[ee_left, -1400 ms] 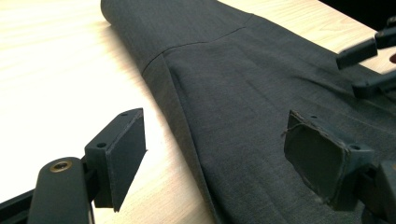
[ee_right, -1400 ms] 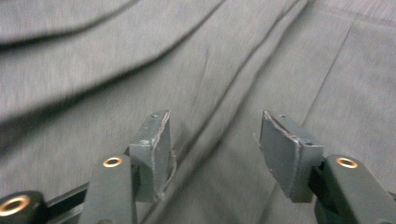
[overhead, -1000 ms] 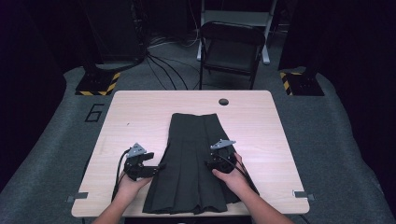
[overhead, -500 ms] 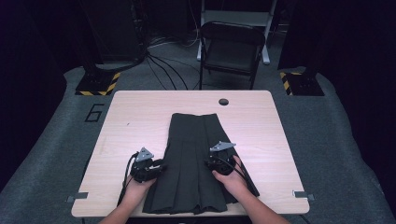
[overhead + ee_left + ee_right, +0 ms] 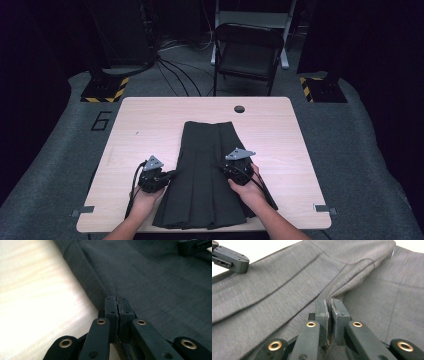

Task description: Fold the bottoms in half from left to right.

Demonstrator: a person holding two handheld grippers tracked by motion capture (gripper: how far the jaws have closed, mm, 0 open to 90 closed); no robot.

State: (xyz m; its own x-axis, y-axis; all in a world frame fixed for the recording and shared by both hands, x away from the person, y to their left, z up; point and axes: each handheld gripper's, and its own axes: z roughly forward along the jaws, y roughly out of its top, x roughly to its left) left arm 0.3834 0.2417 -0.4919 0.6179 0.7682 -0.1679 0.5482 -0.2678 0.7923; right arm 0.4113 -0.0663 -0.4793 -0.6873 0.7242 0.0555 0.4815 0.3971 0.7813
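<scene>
Dark pleated skirt [image 5: 207, 180] flat at lower centre of the worktop [image 5: 150, 125], left edge pinched in the just-closed left gripper [image 5: 117, 301] fingers, a fold right of centre clamped in the just-closed right gripper [image 5: 329, 303] fingers.

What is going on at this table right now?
A person stands at a light wooden table with a dark grey pleated skirt spread flat on it, waistband at the far end. Each hand holds a gripper. The left gripper has just closed on the skirt's left edge, pinching a bit of fabric where it meets the tabletop. The right gripper has just closed on a raised fold of cloth near the skirt's right side. The skirt lies flat, not yet lifted or folded.
</scene>
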